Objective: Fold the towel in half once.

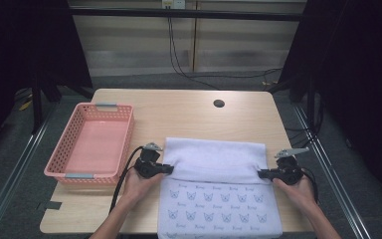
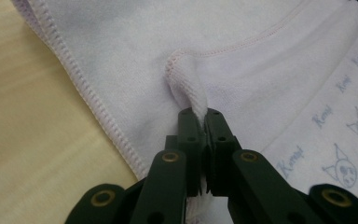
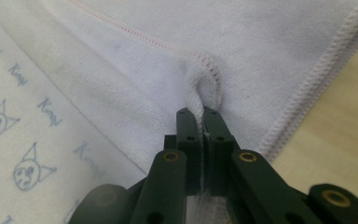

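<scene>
A pale lilac towel (image 1: 214, 159) printed with small blue cat faces lies on the wooden table, its far part folded over toward me with the plain side up. My left gripper (image 1: 171, 169) is shut on the left corner of the folded flap (image 2: 186, 88). My right gripper (image 1: 260, 173) is shut on the flap's right corner (image 3: 205, 88). In both gripper views the black jaws stand pressed together with a pinch of hemmed cloth rising between them. The printed side of the towel (image 1: 219, 209) reaches the table's near edge.
An empty pink plastic basket (image 1: 67, 149) stands on the table's left side, just beside my left gripper. A round cable hole (image 1: 219, 103) sits in the tabletop at the back. Bare wood (image 1: 179, 114) lies behind the towel. Dark frames and cables surround the table.
</scene>
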`<action>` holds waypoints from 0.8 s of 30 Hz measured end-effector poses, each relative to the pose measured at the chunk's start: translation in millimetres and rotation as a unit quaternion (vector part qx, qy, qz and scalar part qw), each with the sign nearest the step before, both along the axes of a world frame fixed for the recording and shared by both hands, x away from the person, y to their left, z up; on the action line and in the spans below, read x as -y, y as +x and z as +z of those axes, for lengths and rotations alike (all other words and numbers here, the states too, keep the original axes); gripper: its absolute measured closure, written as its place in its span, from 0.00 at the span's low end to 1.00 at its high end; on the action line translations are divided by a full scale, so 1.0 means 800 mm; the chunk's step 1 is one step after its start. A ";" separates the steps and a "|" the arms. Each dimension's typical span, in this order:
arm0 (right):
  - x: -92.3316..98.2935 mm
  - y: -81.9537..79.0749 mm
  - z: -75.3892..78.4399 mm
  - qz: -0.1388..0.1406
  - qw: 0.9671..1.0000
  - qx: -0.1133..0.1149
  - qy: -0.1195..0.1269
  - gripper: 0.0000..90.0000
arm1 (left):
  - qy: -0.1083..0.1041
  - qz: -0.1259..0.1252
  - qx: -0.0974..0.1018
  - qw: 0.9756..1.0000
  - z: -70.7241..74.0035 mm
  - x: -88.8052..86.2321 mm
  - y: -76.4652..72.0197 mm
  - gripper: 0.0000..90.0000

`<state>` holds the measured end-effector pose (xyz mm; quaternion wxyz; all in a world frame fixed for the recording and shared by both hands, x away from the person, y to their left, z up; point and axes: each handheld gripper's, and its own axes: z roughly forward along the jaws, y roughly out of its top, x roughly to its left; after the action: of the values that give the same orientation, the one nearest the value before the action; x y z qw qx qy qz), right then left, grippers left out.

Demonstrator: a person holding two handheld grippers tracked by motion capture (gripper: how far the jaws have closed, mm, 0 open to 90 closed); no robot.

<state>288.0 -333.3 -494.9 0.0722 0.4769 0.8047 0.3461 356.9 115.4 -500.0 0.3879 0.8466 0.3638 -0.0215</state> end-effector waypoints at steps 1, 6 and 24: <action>0.000 0.007 0.000 -0.002 1.000 0.001 -0.003 0.97 | 0.004 0.001 -0.004 1.000 0.001 0.001 0.007 0.96; -0.005 0.041 -0.002 -0.017 1.000 0.007 -0.004 0.97 | 0.021 0.028 0.004 0.999 0.003 0.004 0.042 0.96; -0.033 0.146 -0.010 -0.070 0.995 0.061 -0.022 0.97 | 0.028 0.093 0.035 0.995 -0.002 -0.005 0.123 0.96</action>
<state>404.7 -307.2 -503.2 0.1561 0.5082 0.7709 0.3507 455.0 119.3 -501.7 0.3770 0.8197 0.4278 0.0549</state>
